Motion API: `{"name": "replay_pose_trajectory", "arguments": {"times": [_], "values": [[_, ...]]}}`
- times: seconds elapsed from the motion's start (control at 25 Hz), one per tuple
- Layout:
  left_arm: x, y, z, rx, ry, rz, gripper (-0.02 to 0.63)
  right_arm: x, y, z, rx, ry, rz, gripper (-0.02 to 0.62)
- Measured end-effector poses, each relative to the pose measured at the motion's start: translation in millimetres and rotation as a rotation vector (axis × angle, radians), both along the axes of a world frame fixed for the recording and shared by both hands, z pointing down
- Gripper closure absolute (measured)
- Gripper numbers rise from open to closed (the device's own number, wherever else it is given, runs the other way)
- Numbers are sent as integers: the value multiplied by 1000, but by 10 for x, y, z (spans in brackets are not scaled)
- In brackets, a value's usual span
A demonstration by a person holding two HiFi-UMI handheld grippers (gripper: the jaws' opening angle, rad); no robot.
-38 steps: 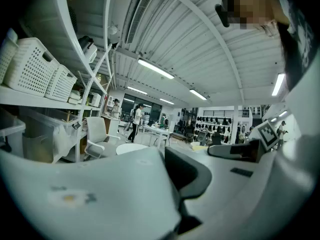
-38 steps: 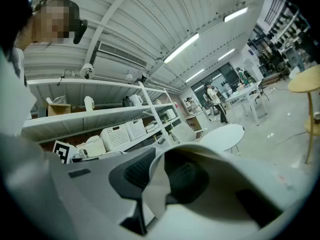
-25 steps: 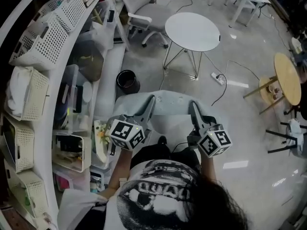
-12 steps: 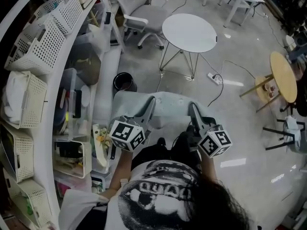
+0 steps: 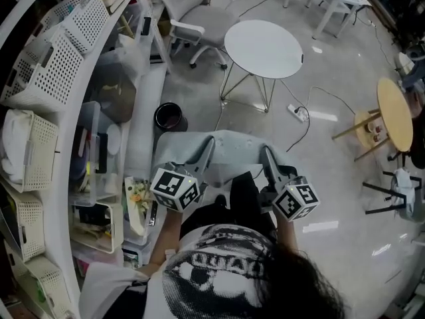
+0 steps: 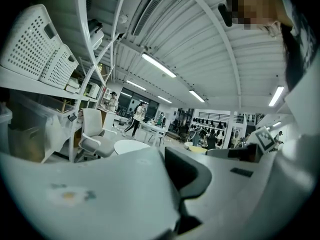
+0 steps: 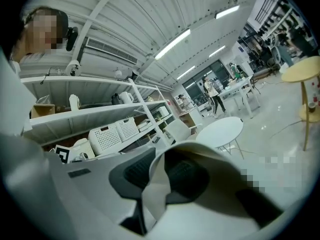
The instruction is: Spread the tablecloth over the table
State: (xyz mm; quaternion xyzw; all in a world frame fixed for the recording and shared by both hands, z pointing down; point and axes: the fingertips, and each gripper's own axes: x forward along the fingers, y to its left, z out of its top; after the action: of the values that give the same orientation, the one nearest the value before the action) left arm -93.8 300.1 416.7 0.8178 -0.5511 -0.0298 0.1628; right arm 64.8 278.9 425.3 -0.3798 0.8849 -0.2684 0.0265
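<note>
One tablecloth (image 5: 232, 141), pale, held taut in the air by my left gripper (image 5: 208, 139) and right gripper (image 5: 265, 151), each clamped on an edge. Round white table (image 5: 263, 45) well ahead. Black bin (image 5: 167, 116) near its left; office chair (image 5: 188, 5) beyond; basket shelving (image 5: 73, 38) leftward.

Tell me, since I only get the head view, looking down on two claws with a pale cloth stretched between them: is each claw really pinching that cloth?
Observer: The right claw is. Its own view shows a fold of the cloth squeezed between two dark pads.
Operator: And the left one?
Observer: The left claw grips it too. In its view the cloth covers one side of the claw entirely.
Operator: What lies farther ahead?
Observer: Past the round table, several people are on their feet at the far end of the room.
</note>
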Motion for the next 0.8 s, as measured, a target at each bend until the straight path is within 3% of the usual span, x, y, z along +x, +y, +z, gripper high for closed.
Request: {"name": "replay_pose_trajectory", "arguments": {"times": [0.44, 0.8], "values": [[59, -1254, 43, -23, -14, -36, 552, 39, -1340, 82, -2, -26, -48, 538], [319, -2236, -79, -14, -18, -40, 551, 309, -2335, 17, -2, -87, -51, 540]]}}
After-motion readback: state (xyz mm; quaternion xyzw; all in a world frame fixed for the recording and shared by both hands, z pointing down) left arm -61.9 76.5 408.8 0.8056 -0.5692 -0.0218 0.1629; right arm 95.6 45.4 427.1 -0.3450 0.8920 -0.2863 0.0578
